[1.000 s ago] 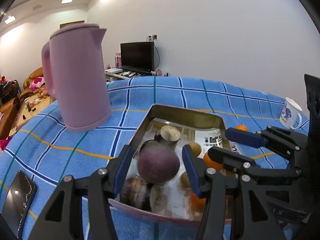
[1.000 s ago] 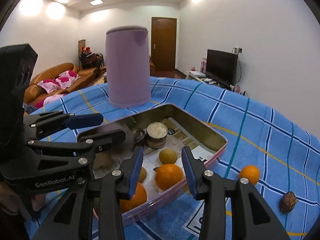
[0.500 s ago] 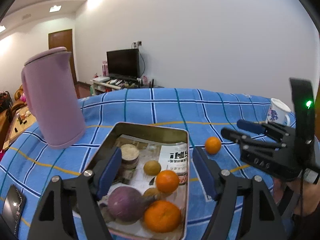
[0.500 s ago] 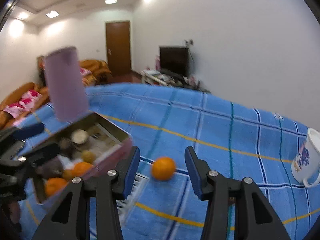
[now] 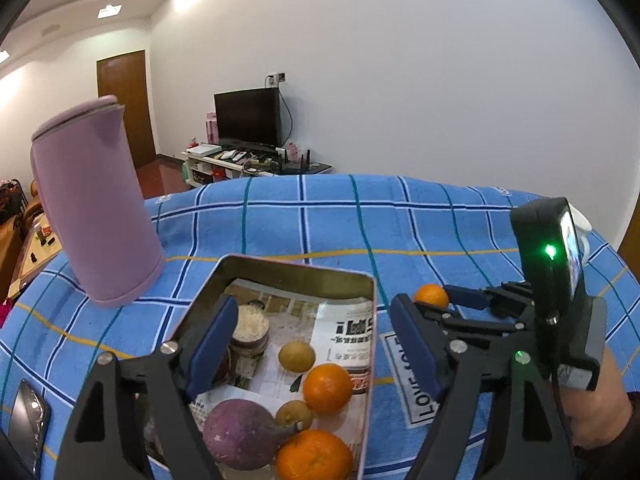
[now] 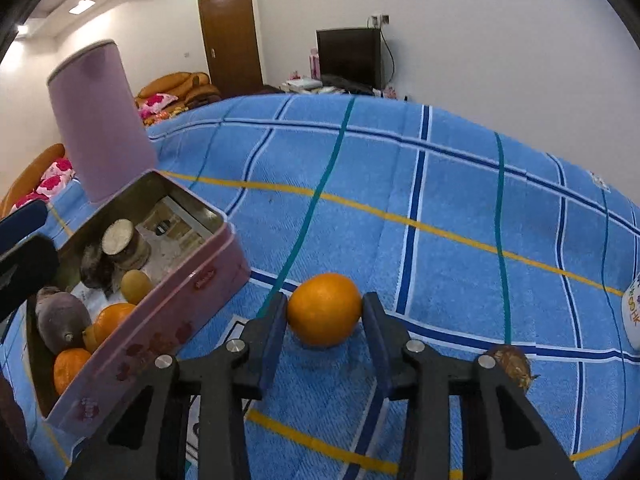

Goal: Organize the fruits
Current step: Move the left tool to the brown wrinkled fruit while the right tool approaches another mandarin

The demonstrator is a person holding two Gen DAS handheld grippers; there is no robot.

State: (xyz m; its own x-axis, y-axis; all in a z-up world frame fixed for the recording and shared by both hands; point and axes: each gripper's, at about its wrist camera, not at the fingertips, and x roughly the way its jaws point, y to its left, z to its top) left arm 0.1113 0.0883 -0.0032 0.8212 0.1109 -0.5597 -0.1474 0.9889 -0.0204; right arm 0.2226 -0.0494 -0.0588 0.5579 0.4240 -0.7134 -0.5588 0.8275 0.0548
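A pink metal tin [image 5: 372,344] [image 6: 168,320] on the blue checked cloth holds oranges [image 5: 327,388], small brown fruits [image 5: 297,356], a purple round fruit [image 5: 244,434] and a cut white-topped piece [image 5: 251,322]. My left gripper [image 5: 312,344] is open and empty above the tin. My right gripper [image 6: 324,320] has its pads on both sides of a loose orange [image 6: 325,309] that rests on the cloth right of the tin; the pads touch or nearly touch it. That orange also shows in the left wrist view [image 5: 431,296].
A tall pink kettle [image 5: 94,216] [image 6: 100,120] stands behind the tin on the left. A brown fruit [image 6: 512,364] lies on the cloth at the right, near a white mug [image 6: 632,316]. A phone [image 5: 28,420] lies at the left edge.
My left gripper let the purple fruit go into the tin and lifted away, open. My right gripper swung right from the tin and came down around the loose orange.
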